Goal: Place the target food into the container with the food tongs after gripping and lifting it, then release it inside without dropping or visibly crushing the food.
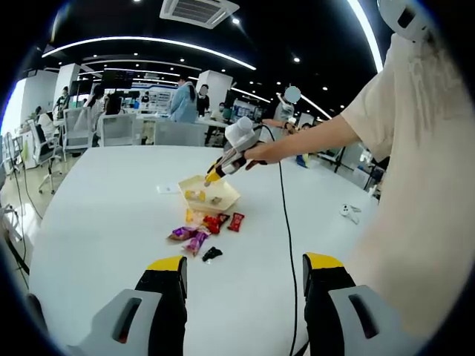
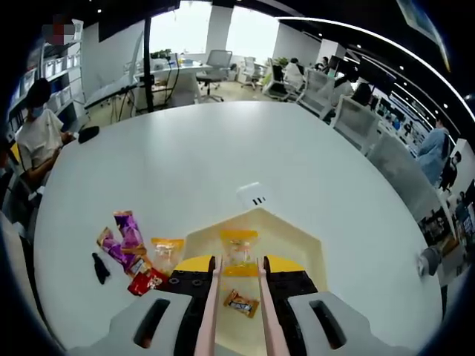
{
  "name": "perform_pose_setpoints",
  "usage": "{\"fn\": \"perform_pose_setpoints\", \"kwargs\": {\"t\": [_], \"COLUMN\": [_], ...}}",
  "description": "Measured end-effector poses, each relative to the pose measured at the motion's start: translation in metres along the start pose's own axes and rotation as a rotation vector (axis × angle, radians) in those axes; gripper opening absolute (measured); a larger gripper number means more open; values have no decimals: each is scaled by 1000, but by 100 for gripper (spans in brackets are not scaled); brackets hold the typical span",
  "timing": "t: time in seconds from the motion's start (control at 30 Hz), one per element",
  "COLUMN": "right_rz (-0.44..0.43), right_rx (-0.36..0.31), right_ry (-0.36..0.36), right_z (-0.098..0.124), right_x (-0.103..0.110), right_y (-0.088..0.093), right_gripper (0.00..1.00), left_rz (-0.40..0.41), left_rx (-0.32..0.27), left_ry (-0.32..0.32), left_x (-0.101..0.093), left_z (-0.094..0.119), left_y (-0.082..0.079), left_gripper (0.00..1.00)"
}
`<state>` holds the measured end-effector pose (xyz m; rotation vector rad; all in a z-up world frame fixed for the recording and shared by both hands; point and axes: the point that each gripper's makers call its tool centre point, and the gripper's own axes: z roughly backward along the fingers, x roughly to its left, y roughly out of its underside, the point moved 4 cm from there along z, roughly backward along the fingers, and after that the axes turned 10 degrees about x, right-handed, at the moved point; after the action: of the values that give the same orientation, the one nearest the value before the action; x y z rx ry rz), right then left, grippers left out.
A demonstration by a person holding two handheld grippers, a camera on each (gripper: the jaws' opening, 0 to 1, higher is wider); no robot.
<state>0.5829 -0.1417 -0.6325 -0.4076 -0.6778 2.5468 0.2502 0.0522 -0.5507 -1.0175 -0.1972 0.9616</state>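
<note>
In the right gripper view my right gripper (image 2: 239, 265) is shut on a pair of pale food tongs (image 2: 211, 304). The tong tips pinch a clear snack packet with a yellow top (image 2: 239, 247), held over the cream container (image 2: 300, 239). An orange-brown packet (image 2: 240, 302) lies inside the container. In the left gripper view my left gripper (image 1: 245, 263) is open with nothing between its jaws, well short of the container (image 1: 223, 199). There a hand holds the right gripper (image 1: 220, 169) above the container.
Loose snacks lie beside the container: purple packets (image 2: 128, 228), a yellow packet (image 2: 167, 252), a red one (image 2: 148, 280), a small black one (image 2: 99, 267). A white card (image 2: 256, 199) sits beyond it. A black cable (image 1: 286, 222) crosses the white table (image 1: 111, 193). Chairs and people stand behind.
</note>
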Motion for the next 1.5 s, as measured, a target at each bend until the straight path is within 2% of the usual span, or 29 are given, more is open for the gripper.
{"fn": "perform_pose_setpoints", "kwargs": {"t": [0.2,0.57,0.9,1.13,1.5], "right_rz": [3,41,43,43,59], "right_rx": [-2,-16,-11,-15,-21], "right_ry": [-9,-50,-77,-85,-115], "right_z": [2,8,8,11,14], "right_x": [3,26,46,53,77], "right_y": [2,1,8,8,9], "right_gripper": [25,25,25,25,25], "left_rz": [-2,-4,-4,-8,-11], "left_rx": [1,0,-6,-10,-20], "left_ry": [4,9,5,6,1], "left_x": [-1,-4,-5,-7,-9], "left_z": [-1,-2,1,2,5], "left_y": [0,0,0,0,0], "left_gripper": [62,62,62,62,62]}}
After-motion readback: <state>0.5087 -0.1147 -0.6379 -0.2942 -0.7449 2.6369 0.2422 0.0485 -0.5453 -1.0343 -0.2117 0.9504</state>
